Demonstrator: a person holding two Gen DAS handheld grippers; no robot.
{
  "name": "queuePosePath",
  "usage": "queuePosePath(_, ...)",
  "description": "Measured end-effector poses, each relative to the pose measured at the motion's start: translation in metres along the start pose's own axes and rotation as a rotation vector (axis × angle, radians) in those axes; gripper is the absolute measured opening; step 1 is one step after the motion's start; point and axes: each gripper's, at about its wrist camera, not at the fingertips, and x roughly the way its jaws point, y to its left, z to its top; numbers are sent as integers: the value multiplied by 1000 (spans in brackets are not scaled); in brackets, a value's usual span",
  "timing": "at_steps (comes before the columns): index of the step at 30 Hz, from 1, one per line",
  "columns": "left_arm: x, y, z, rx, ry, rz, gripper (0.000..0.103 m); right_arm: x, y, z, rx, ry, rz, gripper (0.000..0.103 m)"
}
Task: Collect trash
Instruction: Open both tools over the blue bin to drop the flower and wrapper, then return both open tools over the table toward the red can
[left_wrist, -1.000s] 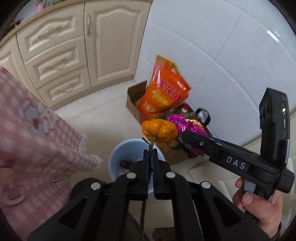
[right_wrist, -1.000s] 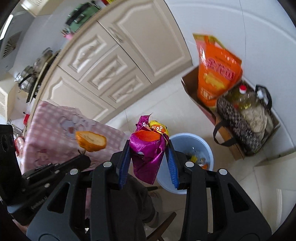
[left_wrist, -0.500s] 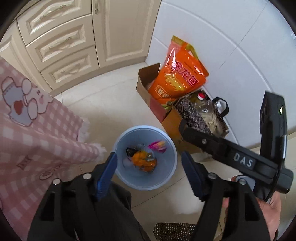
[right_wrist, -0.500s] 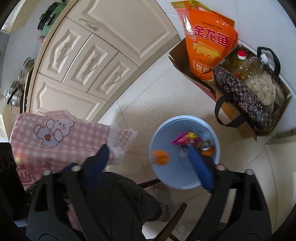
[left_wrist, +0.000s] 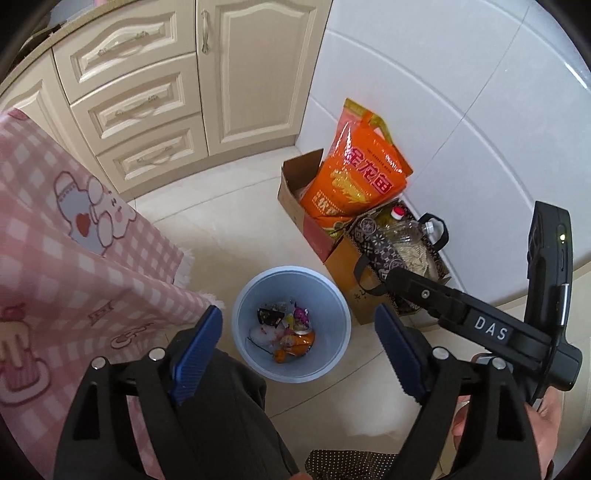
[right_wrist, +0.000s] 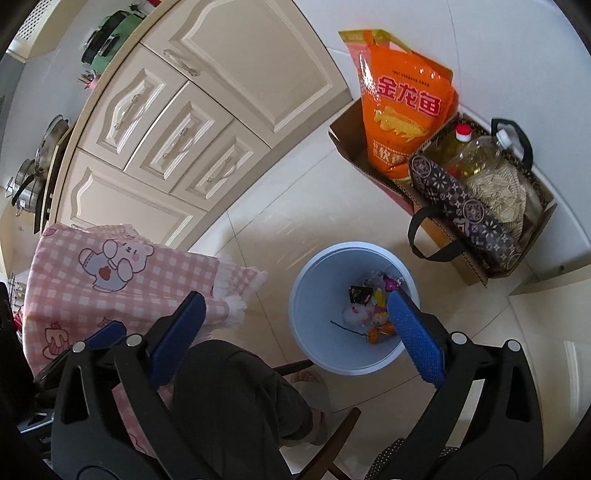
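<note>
Blue bin (left_wrist: 291, 325) is sitting on the floor directly below both grippers, trash (left_wrist: 286, 332) lying inside; left gripper (left_wrist: 295, 354) and right gripper (right_wrist: 295, 328), just opened, are hanging wide and empty.

Left gripper (left_wrist: 297, 350) points steeply down, blue pads spread wide, nothing between them; its jaws have just been opening. Right gripper (right_wrist: 295, 332) also tilted down, pads at full spread and empty, jaws just opened too. From the left wrist view the right gripper's body reaches in from the right, held by the right hand (left_wrist: 546, 413). Dark-trousered legs (right_wrist: 236, 398) below both grippers.
</note>
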Motion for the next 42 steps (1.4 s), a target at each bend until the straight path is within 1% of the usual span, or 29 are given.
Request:
queuePosePath(4,-21,-2,2,-3,-41,-8,83,-19,12,3,-21,-34,8,97)
queuePosePath(9,-65,-4,3,9,-137,-23,83,-41,37,9,-64,-73,15,97)
queuePosePath(12,-92,-2,3,16,-197,-23,83,-58,60,12,-101,-107,31,97)
queuePosePath(19,-161,25,-3,-25,-335,-16,85,-84,115,10,-182,-157,81,97)
queuePosePath(23,-197,49,-14,-50,-403,1,86,-96,158,2,-241,-178,120,97)
queuePosePath(29,-246,92,-34,-105,-496,53,87,-107,223,-11,-340,-195,188,97)
queuePosePath(34,-288,137,-56,-172,-589,122,89,-110,274,-25,-425,-194,233,97)
queuePosePath(39,-322,179,-80,-245,-649,186,90,-108,319,-44,-494,-180,278,97)
queuePosePath(42,-339,209,-95,-306,-679,227,91,-105,345,-55,-537,-170,291,97)
